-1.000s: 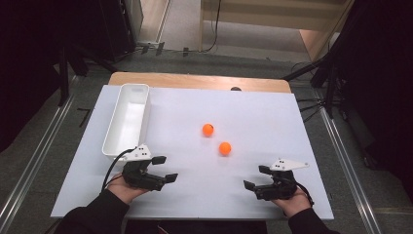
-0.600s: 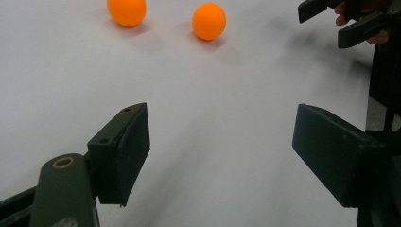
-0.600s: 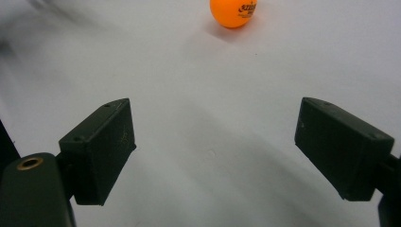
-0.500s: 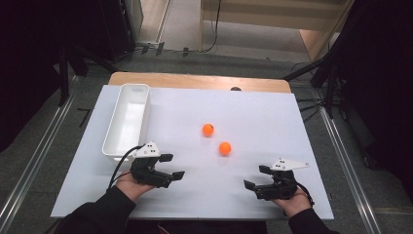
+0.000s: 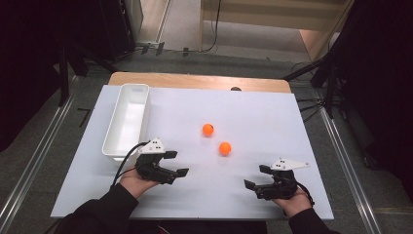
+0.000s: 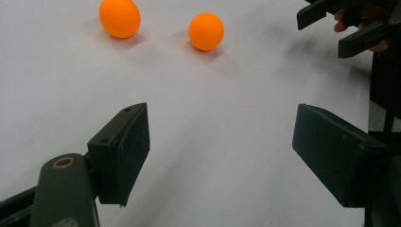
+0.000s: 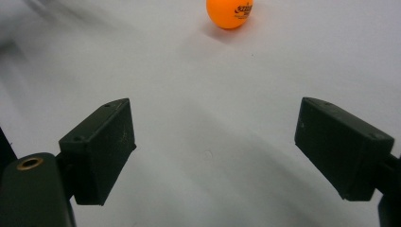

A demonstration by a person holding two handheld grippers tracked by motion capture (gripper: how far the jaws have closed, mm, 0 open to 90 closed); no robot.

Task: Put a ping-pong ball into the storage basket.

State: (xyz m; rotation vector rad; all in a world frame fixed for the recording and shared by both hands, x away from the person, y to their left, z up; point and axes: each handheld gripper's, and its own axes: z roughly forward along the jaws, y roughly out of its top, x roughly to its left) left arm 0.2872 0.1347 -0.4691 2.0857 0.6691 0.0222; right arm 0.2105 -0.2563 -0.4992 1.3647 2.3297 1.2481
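Holding both tongs wide and empty, you have the left tongs (image 5: 176,163) beside the white tray (image 5: 113,141) and the right tongs (image 5: 256,176) near the tabletop's (image 5: 272,117) front edge. Two orange balls (image 5: 208,129) lie apart mid-tabletop; the nearer ball (image 5: 225,148) seems closer to your right tongs.

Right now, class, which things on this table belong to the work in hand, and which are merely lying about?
In the work:
near orange ball
far orange ball
left gripper, open
right gripper, open

Lying about:
white bin, apparently empty, though the balls may be meant for it
small dark object at the table's far edge
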